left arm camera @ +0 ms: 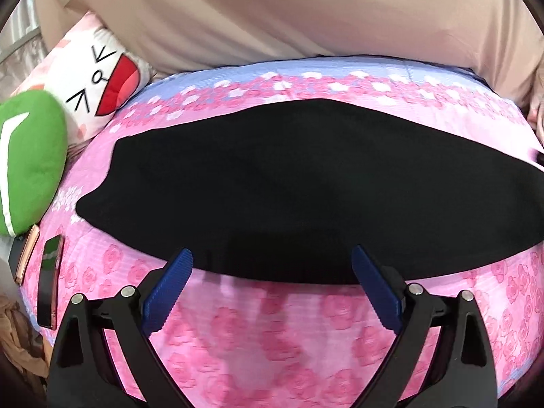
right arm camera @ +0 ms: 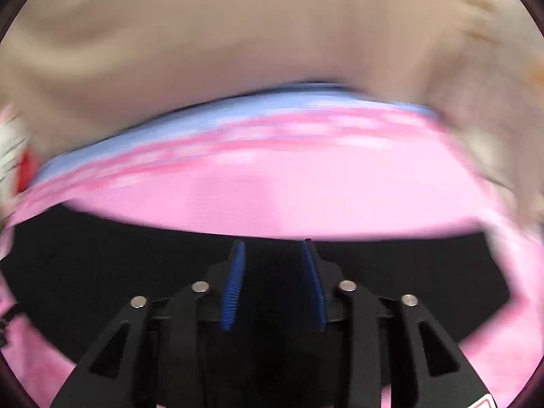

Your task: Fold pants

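The black pants (left arm camera: 299, 183) lie flat across the pink rose-print bedspread (left arm camera: 272, 336), folded into one long dark shape whose near edge runs just ahead of the left gripper (left arm camera: 272, 258). Its blue-padded jaws stand wide apart with nothing between them, above a broad strip of bare bedspread. To the left, a green cushion (left arm camera: 27, 166) and a white cartoon-face pillow (left arm camera: 102, 81) crowd the bed edge, with two phones (left arm camera: 51, 282) beside them. A person's beige top (left arm camera: 272, 13) fills the far side. The right wrist view is heavily smeared: the right gripper (right arm camera: 272, 248) sits over black cloth with its jaws a narrow way apart, the pads seemingly clear of the fabric. The pants' right end is cut off by the lens rim.
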Demonstrator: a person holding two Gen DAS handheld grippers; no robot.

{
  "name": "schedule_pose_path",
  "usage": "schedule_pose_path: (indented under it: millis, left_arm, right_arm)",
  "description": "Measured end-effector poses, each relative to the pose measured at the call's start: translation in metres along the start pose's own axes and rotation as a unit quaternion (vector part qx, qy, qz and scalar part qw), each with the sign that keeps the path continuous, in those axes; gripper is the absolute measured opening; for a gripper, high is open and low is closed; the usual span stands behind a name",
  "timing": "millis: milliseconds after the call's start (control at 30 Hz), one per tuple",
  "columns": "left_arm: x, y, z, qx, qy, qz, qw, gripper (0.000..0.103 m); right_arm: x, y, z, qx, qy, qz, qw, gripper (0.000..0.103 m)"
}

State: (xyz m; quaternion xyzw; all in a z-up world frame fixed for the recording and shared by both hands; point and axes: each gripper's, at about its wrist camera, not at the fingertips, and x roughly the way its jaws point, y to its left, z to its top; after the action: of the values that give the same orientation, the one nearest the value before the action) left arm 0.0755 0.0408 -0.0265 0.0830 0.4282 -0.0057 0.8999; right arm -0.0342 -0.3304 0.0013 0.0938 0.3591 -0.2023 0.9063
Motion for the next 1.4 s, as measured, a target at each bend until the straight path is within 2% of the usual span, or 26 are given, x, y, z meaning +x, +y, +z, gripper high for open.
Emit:
schedule_pose_path:
  millis: [33,100,133,267,433,533,567,733,767,800,833,867,900,933,1000,1033,1067,1133,1267,1400]
  left_arm:
    - [0.001,-0.008,0.0,0.004,0.0,-0.001,1.0,0.093]
    - [0.001,-0.026,0.002,0.012,0.004,-0.003,0.9999,0.093]
    - [0.001,-0.033,0.003,0.014,0.004,-0.004,0.9999,0.093]
    - [-0.003,-0.065,0.009,0.015,0.012,-0.016,0.9997,0.093]
    - [-0.009,-0.098,0.016,0.032,0.012,-0.01,0.9994,0.093]
    - [-0.011,-0.116,0.021,0.046,0.007,-0.005,0.9989,0.093]
    - [-0.011,-0.12,0.023,0.049,0.005,-0.004,0.9988,0.093]
    - [-0.014,-0.137,0.028,0.064,-0.006,0.001,0.9979,0.093]
    - [-0.013,-0.139,0.028,0.065,-0.006,0.001,0.9978,0.093]
    - [-0.012,-0.14,0.029,0.065,-0.005,0.002,0.9979,0.093]
    - [-0.012,-0.14,0.028,0.065,-0.004,0.0,0.9979,0.093]
    - [-0.011,-0.14,0.028,0.065,-0.002,0.0,0.9979,0.093]
    - [-0.01,-0.138,0.027,0.064,0.001,0.002,0.9979,0.093]
    - [-0.01,-0.137,0.027,0.065,0.002,0.004,0.9979,0.093]
    - [-0.01,-0.134,0.025,0.066,0.003,0.009,0.9978,0.093]
    - [-0.009,-0.131,0.025,0.064,0.001,0.008,0.9979,0.093]
    - [-0.009,-0.128,0.025,0.061,0.001,0.008,0.9981,0.093]
    - [-0.007,-0.123,0.024,0.057,0.002,0.007,0.9984,0.093]
    - [-0.001,-0.111,0.02,0.049,0.005,0.012,0.9987,0.093]
    - [0.004,-0.095,0.016,0.035,0.008,0.017,0.9992,0.093]
  right_arm:
    - [-0.006,-0.047,-0.007,0.021,0.004,-0.037,0.999,0.04]
    - [-0.008,-0.103,-0.017,0.045,0.018,-0.068,0.996,0.043]
    - [-0.007,-0.128,-0.022,0.056,0.026,-0.068,0.996,0.043]
    - [0.011,-0.171,-0.032,0.062,0.045,-0.066,0.995,0.043]
    - [0.021,-0.174,-0.032,0.039,0.038,-0.038,0.998,0.044]
    - [0.023,-0.172,-0.029,0.029,0.047,-0.015,0.998,0.011]
    - [0.022,-0.174,-0.026,0.027,0.045,-0.012,0.999,0.009]
    - [-0.024,-0.169,0.004,-0.001,-0.029,-0.027,0.999,0.007]
    - [-0.018,-0.173,0.006,-0.003,-0.021,-0.035,0.999,0.007]
    - [-0.002,-0.177,0.002,-0.007,0.009,-0.039,0.999,0.008]
    - [0.027,-0.18,-0.008,-0.013,0.057,-0.046,0.997,0.01]
    - [0.038,-0.181,-0.015,-0.012,0.066,-0.045,0.997,0.013]
    - [0.032,-0.18,-0.017,-0.012,0.039,-0.048,0.998,0.014]
    - [0.025,-0.179,-0.017,-0.003,0.041,-0.057,0.998,0.019]
    - [0.001,-0.18,-0.017,0.018,0.006,-0.065,0.998,0.037]
    - [-0.006,-0.182,-0.019,0.026,-0.003,-0.058,0.998,0.055]
    - [-0.012,-0.187,-0.022,0.043,-0.005,-0.051,0.998,0.059]
    - [-0.011,-0.196,-0.027,0.064,0.008,-0.046,0.997,0.06]
    - [0.006,-0.202,-0.037,0.106,0.039,-0.003,0.994,0.06]
    - [0.015,-0.186,-0.038,0.097,0.057,-0.046,0.993,0.066]
